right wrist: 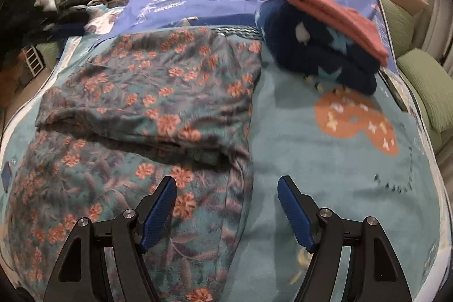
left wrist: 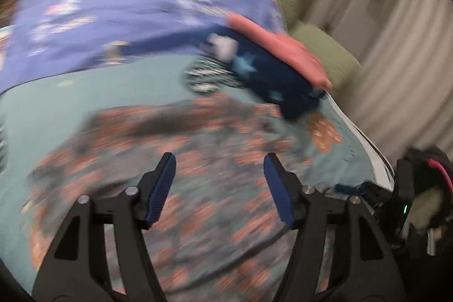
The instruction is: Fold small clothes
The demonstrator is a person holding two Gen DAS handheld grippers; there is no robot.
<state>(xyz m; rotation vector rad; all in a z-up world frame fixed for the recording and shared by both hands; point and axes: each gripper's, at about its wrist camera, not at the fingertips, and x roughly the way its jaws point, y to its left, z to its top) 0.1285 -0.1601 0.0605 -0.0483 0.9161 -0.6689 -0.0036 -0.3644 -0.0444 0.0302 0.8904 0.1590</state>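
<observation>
A: Where is the floral garment (right wrist: 147,109) lying?

B: On the teal blanket (right wrist: 325,160), already doubled once. Its folded right edge runs away from the grippers, toward the stack of folded clothes (right wrist: 325,38) at the far right.

A: And the fingers?

B: The right gripper (right wrist: 226,212) is wide open and holds nothing; that edge lies just between its jaws. The left gripper (left wrist: 219,188) is also open and empty, above the middle of the cloth. I think the right one is nearer to the edge.

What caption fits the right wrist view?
Open right gripper above a half-folded floral garment on a teal blanket, folded pile behind.
</observation>
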